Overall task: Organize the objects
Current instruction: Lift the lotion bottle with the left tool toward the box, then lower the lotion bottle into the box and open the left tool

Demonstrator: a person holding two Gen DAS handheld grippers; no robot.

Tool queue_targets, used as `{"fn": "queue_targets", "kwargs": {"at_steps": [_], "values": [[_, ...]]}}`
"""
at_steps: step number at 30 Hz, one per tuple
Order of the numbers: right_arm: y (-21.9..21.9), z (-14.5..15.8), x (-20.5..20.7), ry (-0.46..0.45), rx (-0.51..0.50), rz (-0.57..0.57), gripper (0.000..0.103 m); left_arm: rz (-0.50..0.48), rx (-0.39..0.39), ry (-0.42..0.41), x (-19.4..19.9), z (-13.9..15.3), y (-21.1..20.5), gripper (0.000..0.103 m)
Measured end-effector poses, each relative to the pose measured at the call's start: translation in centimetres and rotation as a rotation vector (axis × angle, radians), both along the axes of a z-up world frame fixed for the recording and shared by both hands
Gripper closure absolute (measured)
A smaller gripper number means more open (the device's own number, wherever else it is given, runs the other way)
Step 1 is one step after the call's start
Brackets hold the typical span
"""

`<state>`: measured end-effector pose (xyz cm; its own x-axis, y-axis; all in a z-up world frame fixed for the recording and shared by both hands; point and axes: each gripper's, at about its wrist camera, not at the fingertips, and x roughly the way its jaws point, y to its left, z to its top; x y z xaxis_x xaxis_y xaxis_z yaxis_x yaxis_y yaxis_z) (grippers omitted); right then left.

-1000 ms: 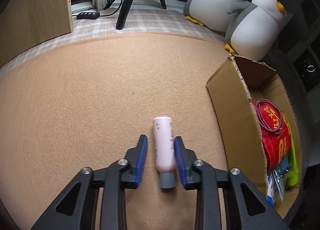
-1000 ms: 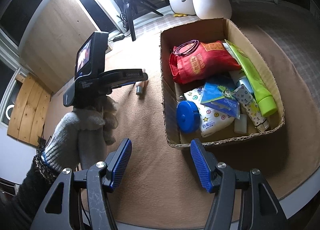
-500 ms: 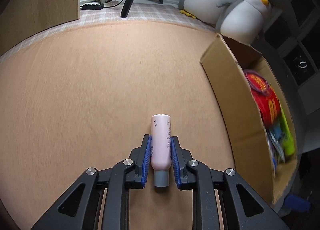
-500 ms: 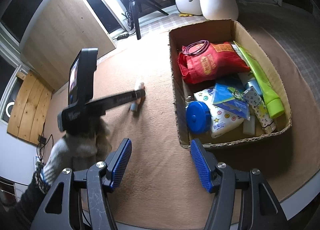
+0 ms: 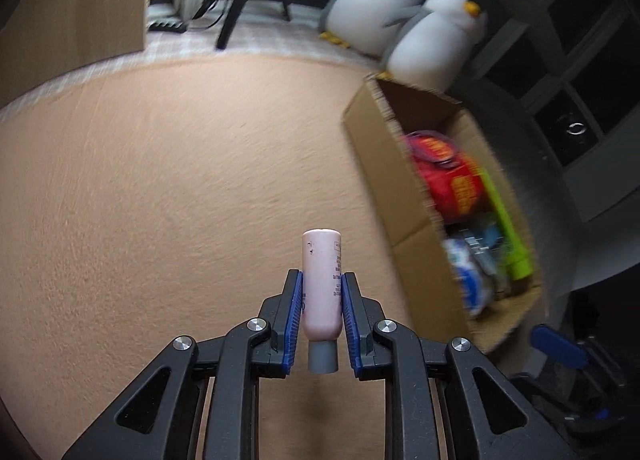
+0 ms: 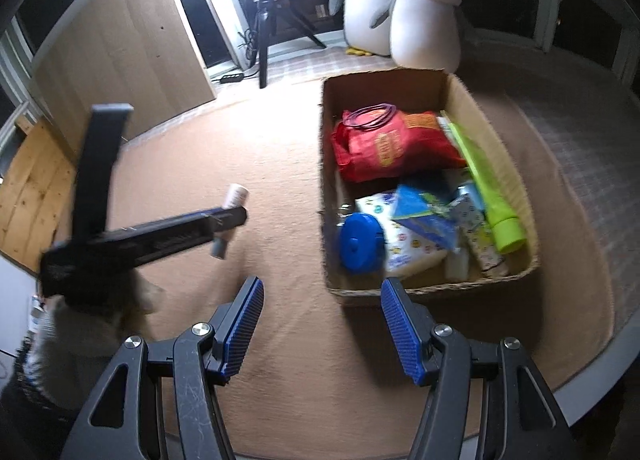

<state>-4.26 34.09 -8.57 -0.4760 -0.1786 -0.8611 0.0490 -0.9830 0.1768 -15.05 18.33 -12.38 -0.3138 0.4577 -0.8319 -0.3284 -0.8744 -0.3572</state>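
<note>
A home room: plush penguins (image 6: 424, 16), tan carpet (image 5: 160, 200), ring light on tripod (image 6: 264, 20).

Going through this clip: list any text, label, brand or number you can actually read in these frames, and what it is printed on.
None can be read outright.
Pink bottle in the left gripper: small dark print down its side, too small to read.
Red bag in the cardboard box: yellow lettering, blurred.
White patterned packet: coloured marks only, no legible words.
Left gripper's side, right wrist view: faint print, motion-blurred.

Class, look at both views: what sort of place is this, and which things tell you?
Probably a room at home set up for filming: two plush penguins, a ring light on a tripod, and a cardboard box of household bits on a tan felt mat.
</note>
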Motion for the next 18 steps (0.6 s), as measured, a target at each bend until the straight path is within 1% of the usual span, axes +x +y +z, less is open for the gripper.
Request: {"fn": "queue_targets", "kwargs": {"at_steps": [4,9,12,18], "values": [[0.8,0.2,0.8,0.019,0.044,-0.022,0.046,-0.048,0.035,0.034,0.5,2.4,2.1,0.082],[2.3,0.2,1.4,0.015,0.044,-0.058,0.046,-0.113,0.07,0.064,0.8,4.6,5.9,0.082],[3.3,0.0,1.8,0.008,0.038,-0.08,0.046,-0.142,0.081,0.065,0.7,5.0,8.0,0.082],[5.3,-0.4,2.4,-0.01,0.03,-0.123,0.045,-0.191,0.064,0.059,1.0,4.6,12.0,0.082]]}}
